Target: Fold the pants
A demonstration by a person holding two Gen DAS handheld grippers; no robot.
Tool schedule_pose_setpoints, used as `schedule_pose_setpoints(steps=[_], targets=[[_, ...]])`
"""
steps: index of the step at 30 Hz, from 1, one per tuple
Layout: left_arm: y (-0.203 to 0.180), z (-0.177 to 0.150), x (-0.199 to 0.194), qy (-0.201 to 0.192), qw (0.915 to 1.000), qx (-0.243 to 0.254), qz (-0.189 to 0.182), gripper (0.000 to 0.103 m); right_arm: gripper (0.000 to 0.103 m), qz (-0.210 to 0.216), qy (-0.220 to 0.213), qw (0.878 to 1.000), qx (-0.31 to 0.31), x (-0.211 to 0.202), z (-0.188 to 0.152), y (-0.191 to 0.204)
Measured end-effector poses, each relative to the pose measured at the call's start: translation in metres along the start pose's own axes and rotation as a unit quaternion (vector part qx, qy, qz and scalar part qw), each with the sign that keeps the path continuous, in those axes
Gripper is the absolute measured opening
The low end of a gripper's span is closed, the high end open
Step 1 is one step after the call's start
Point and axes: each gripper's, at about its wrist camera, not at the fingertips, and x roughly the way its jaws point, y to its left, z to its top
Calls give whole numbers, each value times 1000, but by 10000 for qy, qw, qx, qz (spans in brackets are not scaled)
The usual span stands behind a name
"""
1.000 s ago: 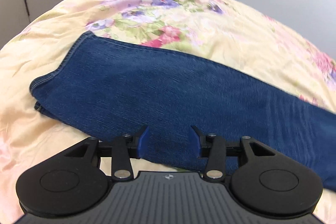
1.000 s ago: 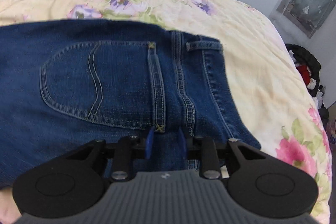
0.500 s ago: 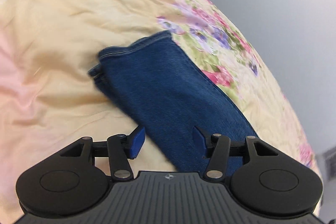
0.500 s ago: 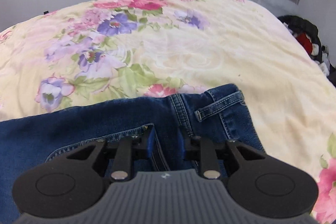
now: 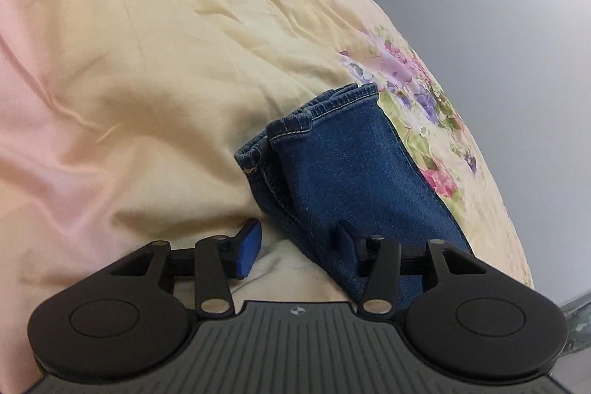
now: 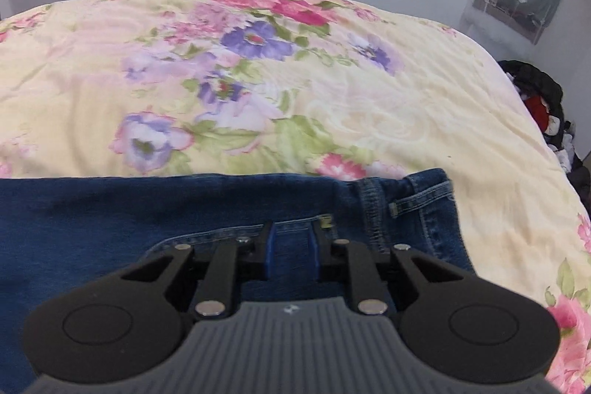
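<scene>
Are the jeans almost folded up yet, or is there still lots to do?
Just started, it looks like. Done: the jeans lie flat on the flowery bedspread, one leg stacked on the other, hems together. In hand: the left gripper sits open around the leg's edge near the hems, and the right gripper hovers open over the back pocket by the waistband. Left: grabbing and folding the legs up.

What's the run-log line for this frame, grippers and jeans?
jeans: folded lengthwise on floral bedspread | left gripper: open, near edge at leg hems | right gripper: part open, over back pocket near waistband | nothing gripped
</scene>
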Motion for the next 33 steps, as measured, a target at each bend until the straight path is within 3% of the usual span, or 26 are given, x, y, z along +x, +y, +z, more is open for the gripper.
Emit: schedule_pose_setpoints(steps=[9,16,20,26,33], targets=[[-1,6,9,-185,9993,333,-30,55,4,1391,7,9889,-518,-25,-10,140],[0,11,12,-326,9988,298,-217,41,0,2323,18,9670,-1045,-12,8,267],[5,13,12,-353,9981,322,-380,28,0,2168,31,9693,-1157,17,22,307],[0,15,17,-370,9978,384,-387,12,0,1866,166,9788,-832,56,35,323],[-24,20,6,-492,9962,705,-105,6,0,1927,327,9778,-751,34,27,316]])
